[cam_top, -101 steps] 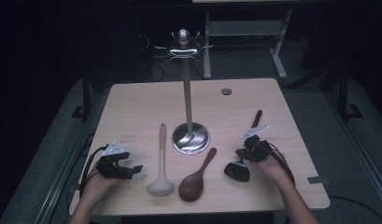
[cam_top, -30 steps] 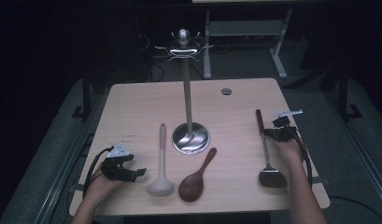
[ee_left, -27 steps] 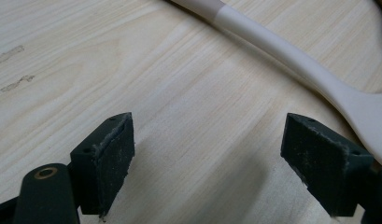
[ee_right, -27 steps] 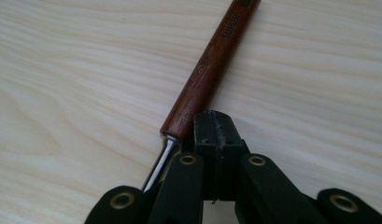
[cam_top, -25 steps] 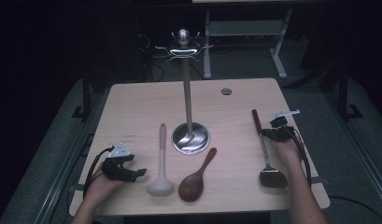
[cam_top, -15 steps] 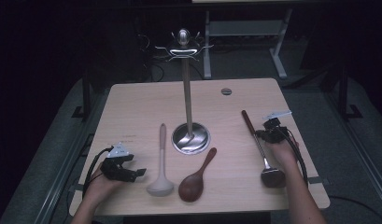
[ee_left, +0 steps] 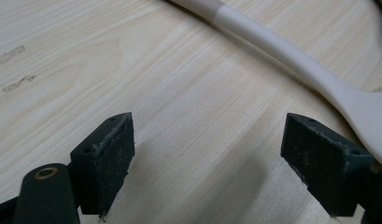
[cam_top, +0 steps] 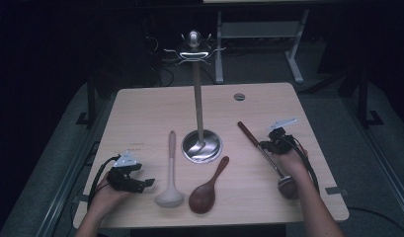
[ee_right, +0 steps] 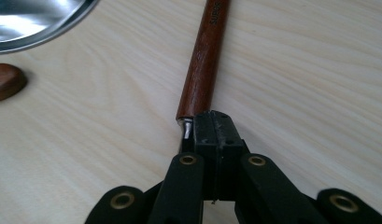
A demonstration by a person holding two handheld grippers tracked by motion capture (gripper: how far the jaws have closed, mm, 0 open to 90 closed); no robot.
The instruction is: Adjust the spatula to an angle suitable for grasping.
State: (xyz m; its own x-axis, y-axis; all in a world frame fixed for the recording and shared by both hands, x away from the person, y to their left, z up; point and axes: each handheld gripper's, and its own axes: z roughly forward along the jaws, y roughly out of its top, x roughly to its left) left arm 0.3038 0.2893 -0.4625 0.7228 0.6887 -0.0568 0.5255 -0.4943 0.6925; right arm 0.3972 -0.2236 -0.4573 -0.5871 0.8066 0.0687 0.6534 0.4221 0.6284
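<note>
My right gripper [cam_top: 268, 145] is shut on the metal stem of a dark ladle, just below its reddish wooden handle [cam_top: 249, 134]. The handle points toward the stand, and the ladle's bowl [cam_top: 287, 186] is by the person's wrist. In the right gripper view the jaws [ee_right: 212, 133] pinch the stem where it meets the wooden handle [ee_right: 205, 60]. My left gripper [cam_top: 140, 182] rests open at the table's front left with nothing between its pads [ee_left: 109, 154]. A cream ladle [cam_top: 171, 168] lies just right of it, and its handle [ee_left: 291, 56] crosses the left gripper view.
A tall metal hook stand [cam_top: 197, 98] rises from a round shiny base [cam_top: 202, 146] at the table's middle. A brown wooden spoon [cam_top: 209, 187] lies in front of the base. A small round cap [cam_top: 239, 97] sits in the wooden tabletop [cam_top: 140, 113] at the back.
The right hand has carried the dark ladle to the left, toward the stand, and its handle has swung from pointing away to slanting left. The left gripper has stayed put.
</note>
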